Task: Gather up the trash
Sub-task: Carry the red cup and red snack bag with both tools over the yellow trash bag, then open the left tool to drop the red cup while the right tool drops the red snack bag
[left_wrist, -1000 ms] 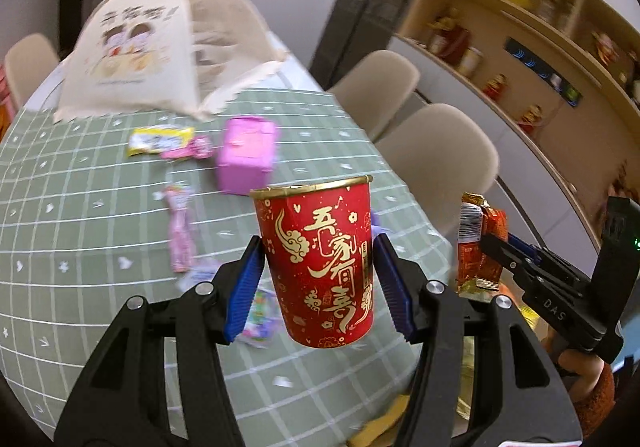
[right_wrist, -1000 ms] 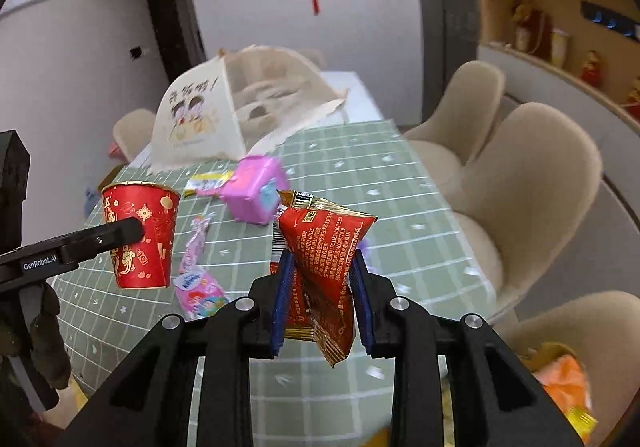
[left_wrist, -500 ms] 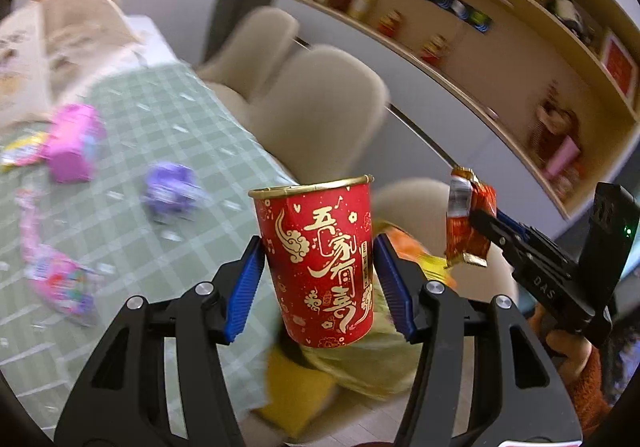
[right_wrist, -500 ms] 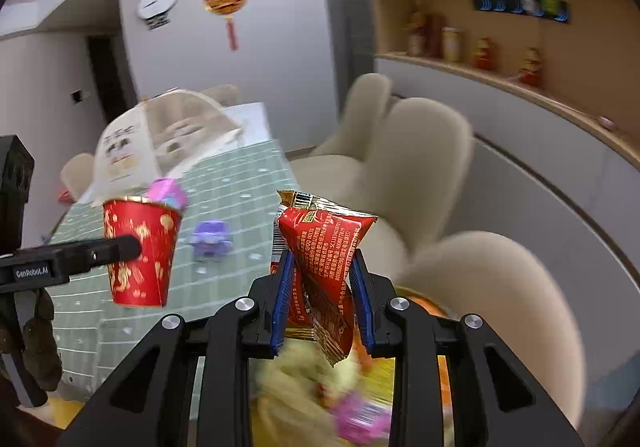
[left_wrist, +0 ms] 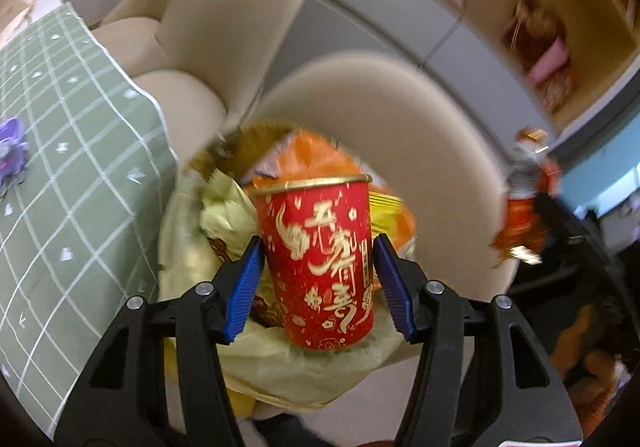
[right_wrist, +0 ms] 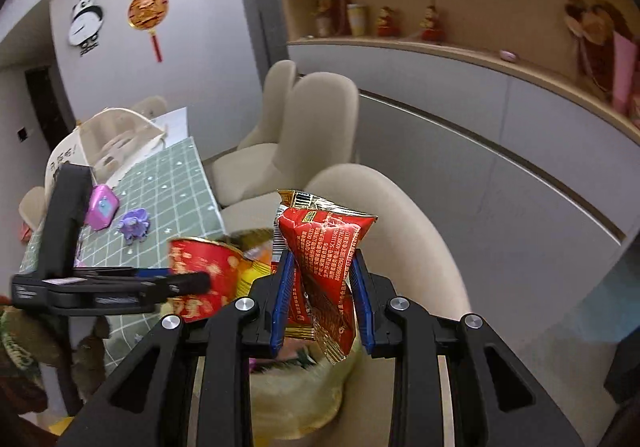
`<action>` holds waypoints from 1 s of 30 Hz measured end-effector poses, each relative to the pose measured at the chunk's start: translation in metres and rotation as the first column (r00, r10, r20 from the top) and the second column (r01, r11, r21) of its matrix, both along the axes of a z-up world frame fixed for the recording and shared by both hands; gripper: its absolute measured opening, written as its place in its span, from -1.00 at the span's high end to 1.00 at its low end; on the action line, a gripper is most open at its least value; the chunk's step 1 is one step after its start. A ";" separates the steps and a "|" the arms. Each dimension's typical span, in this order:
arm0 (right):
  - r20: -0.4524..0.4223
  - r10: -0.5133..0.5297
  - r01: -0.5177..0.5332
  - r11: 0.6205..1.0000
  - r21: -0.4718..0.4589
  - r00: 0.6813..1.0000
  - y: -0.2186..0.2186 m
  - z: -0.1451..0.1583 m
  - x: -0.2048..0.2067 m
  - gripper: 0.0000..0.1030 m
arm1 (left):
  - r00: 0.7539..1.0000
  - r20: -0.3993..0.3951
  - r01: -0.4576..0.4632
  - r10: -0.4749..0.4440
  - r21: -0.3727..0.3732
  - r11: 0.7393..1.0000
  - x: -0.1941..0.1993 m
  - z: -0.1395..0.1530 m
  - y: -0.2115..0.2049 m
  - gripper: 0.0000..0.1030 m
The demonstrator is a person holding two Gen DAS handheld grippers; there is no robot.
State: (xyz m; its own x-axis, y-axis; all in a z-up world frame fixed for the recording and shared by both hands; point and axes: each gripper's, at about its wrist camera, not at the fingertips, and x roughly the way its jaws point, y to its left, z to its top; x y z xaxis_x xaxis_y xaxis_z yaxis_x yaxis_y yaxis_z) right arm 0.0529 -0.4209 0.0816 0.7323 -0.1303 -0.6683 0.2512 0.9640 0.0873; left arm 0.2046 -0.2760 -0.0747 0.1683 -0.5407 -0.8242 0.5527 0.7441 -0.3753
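Observation:
My left gripper (left_wrist: 318, 287) is shut on a red paper cup (left_wrist: 320, 263) with gold characters, held upright over a trash bin lined with a yellowish bag (left_wrist: 280, 367) that holds several wrappers. The cup also shows in the right wrist view (right_wrist: 200, 279). My right gripper (right_wrist: 322, 303) is shut on a red snack wrapper (right_wrist: 324, 263), held above the same bag (right_wrist: 296, 399). That wrapper shows blurred at the right of the left wrist view (left_wrist: 524, 219).
The bin stands on the floor between the table with a green checked cloth (left_wrist: 60, 167) and a beige chair (left_wrist: 380, 119). A purple toy (right_wrist: 134, 225) and a pink box (right_wrist: 102, 205) lie on the table. More beige chairs (right_wrist: 316, 127) stand behind.
Both grippers have swung away from the table, to the right and downward, and now hang over the trash bin. Each still holds its item.

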 end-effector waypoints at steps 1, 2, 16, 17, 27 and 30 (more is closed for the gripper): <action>-0.002 -0.008 0.008 1.000 0.002 1.000 -0.003 -0.001 -0.003 0.46 | 1.000 -0.007 0.007 -0.007 0.038 0.999 0.000 -0.007 -0.007 -0.03; -0.004 -0.016 0.016 1.000 0.004 1.000 -0.007 -0.002 -0.006 0.46 | 1.000 -0.015 0.014 -0.013 0.068 0.998 0.000 -0.014 -0.013 -0.03; -0.027 -0.018 0.020 0.999 0.049 0.999 -0.016 -0.020 0.008 0.46 | 1.000 -0.026 -0.003 0.002 -0.040 0.999 0.000 -0.010 -0.005 -0.22; -0.025 -0.011 0.012 0.998 0.057 1.000 -0.014 -0.021 0.011 0.46 | 1.000 -0.017 -0.007 0.006 -0.056 0.998 -0.001 -0.003 0.002 -0.28; -0.048 0.174 -0.164 0.972 0.169 0.984 0.046 -0.057 0.070 0.46 | 0.984 0.063 -0.161 0.169 -0.116 0.980 -0.007 0.049 0.107 -0.35; -0.128 0.211 -0.191 0.970 0.152 0.969 0.067 -0.090 0.086 0.46 | 0.968 0.077 -0.230 0.239 -0.108 0.967 -0.006 0.051 0.139 -0.35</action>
State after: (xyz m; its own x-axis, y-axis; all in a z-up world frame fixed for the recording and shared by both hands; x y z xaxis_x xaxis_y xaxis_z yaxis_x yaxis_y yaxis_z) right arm 0.1388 -0.3539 -0.0085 0.6300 0.1103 -0.7687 0.0734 0.9770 0.2004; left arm 0.1990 -0.1371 -0.0240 0.3695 -0.5543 -0.7458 0.4013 0.8191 -0.4099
